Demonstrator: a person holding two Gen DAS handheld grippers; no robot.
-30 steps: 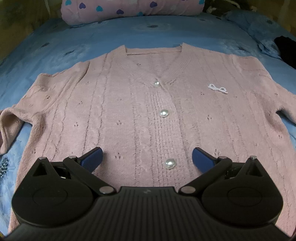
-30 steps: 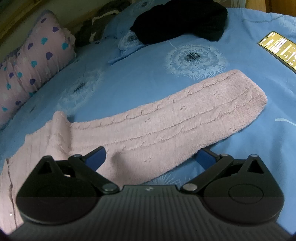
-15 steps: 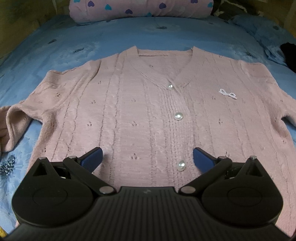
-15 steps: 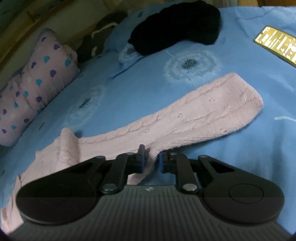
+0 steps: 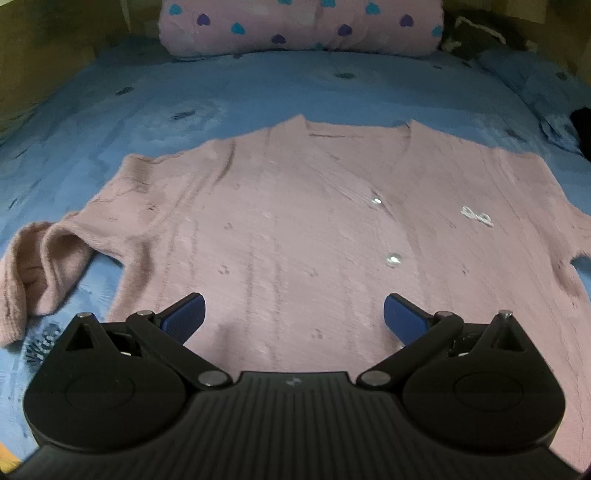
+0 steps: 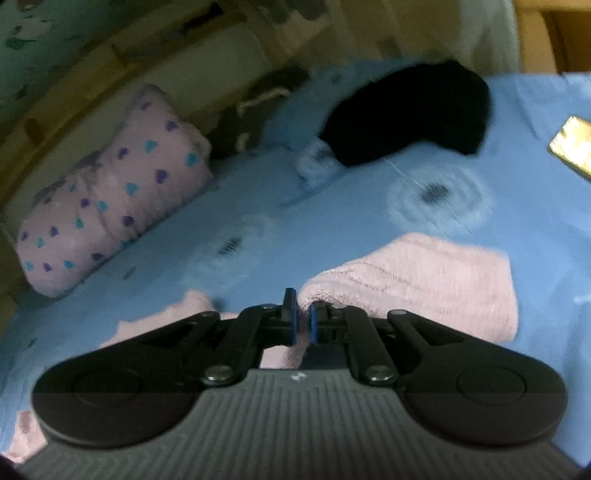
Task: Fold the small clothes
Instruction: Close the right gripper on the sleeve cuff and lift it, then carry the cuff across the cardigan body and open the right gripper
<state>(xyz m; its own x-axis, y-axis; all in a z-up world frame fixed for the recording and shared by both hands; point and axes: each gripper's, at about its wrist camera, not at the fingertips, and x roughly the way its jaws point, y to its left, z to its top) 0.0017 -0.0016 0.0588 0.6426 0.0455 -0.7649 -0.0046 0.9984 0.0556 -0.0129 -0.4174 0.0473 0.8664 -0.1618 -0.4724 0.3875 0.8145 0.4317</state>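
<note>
A pink knitted cardigan [image 5: 295, 221] with pearl buttons lies flat, front up, on the blue bedsheet [image 5: 258, 92]. Its left sleeve [image 5: 40, 266] is bunched at the left. My left gripper [image 5: 293, 314] is open and empty, hovering over the cardigan's lower front. In the right wrist view my right gripper [image 6: 302, 323] is shut on the cardigan's right sleeve [image 6: 424, 280], pinching a fold of it between the blue pads and lifting it off the sheet. The sleeve's cuff end hangs to the right.
A pink pillow with hearts [image 5: 295, 26] lies at the head of the bed and shows in the right wrist view [image 6: 110, 206] too. A black garment [image 6: 406, 114] and a phone [image 6: 570, 147] lie on the sheet at the right.
My right gripper closed on the right sleeve and has lifted it, bunching it up. My left gripper drew back and shifted left over the cardigan, still open.
</note>
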